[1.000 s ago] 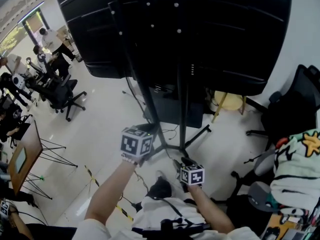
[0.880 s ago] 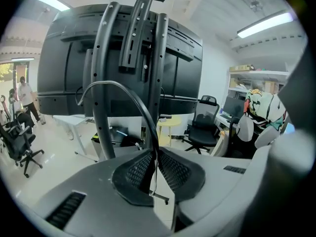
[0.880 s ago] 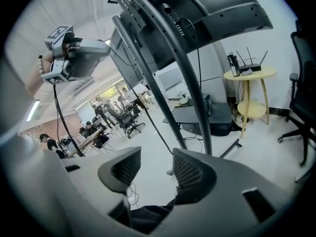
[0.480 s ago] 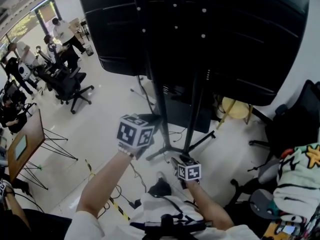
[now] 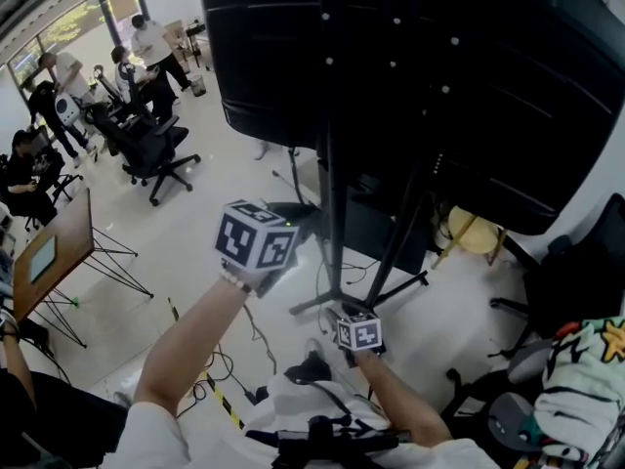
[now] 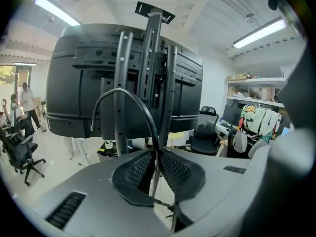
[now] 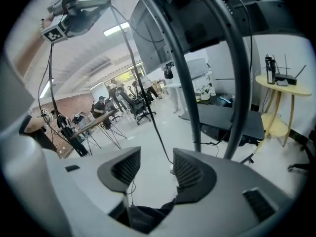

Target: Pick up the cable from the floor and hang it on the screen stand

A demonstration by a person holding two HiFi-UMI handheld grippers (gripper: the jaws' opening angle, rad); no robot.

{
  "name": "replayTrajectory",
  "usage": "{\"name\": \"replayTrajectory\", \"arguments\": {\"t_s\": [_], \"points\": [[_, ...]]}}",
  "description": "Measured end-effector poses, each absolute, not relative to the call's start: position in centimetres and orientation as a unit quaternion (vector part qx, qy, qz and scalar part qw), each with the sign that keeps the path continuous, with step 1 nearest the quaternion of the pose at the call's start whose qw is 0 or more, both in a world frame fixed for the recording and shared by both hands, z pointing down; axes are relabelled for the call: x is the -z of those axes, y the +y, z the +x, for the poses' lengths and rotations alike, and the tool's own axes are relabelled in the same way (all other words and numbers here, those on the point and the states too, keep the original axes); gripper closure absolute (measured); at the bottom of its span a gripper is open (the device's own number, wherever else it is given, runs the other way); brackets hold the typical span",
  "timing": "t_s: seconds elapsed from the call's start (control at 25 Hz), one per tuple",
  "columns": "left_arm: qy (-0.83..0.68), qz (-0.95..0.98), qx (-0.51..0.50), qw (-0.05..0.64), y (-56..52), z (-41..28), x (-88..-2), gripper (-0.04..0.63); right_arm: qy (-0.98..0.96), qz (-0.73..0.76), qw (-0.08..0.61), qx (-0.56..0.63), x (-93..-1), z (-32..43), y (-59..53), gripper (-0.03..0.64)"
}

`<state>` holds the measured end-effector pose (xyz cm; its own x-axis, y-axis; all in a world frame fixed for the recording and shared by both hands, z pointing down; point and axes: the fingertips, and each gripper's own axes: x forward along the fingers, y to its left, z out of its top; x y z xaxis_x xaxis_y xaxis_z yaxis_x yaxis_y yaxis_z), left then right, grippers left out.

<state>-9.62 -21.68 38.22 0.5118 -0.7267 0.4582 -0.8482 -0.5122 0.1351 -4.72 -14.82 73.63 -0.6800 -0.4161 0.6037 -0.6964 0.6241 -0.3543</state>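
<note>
left gripper pinches cable, held up before screen stand. right gripper lower, jaws spread wide, clamping nothing.

The cable is thin and black. It is pinched between the closed pads of the left gripper, rises out of them and arches over to the left, its free end hanging down in front of the stand. In the right gripper view the rest of the cable drops in one long line from the raised left gripper toward the floor. The screen stand is black metal and stands upright (its posts are dotted with holes). It carries a large dark screen, seen from behind, and its splayed feet rest on the pale floor.
</note>
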Motion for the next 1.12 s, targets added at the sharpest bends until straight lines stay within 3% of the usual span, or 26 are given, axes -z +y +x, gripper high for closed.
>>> {"name": "replayTrajectory", "arguments": {"t_s": [1.12], "points": [[-0.392,0.901,-0.133,0.127,-23.2,-12.0,-27.5,0.575,-0.864,0.332,0.271,-0.265,-77.9,-12.3,-23.2,0.386]]}}
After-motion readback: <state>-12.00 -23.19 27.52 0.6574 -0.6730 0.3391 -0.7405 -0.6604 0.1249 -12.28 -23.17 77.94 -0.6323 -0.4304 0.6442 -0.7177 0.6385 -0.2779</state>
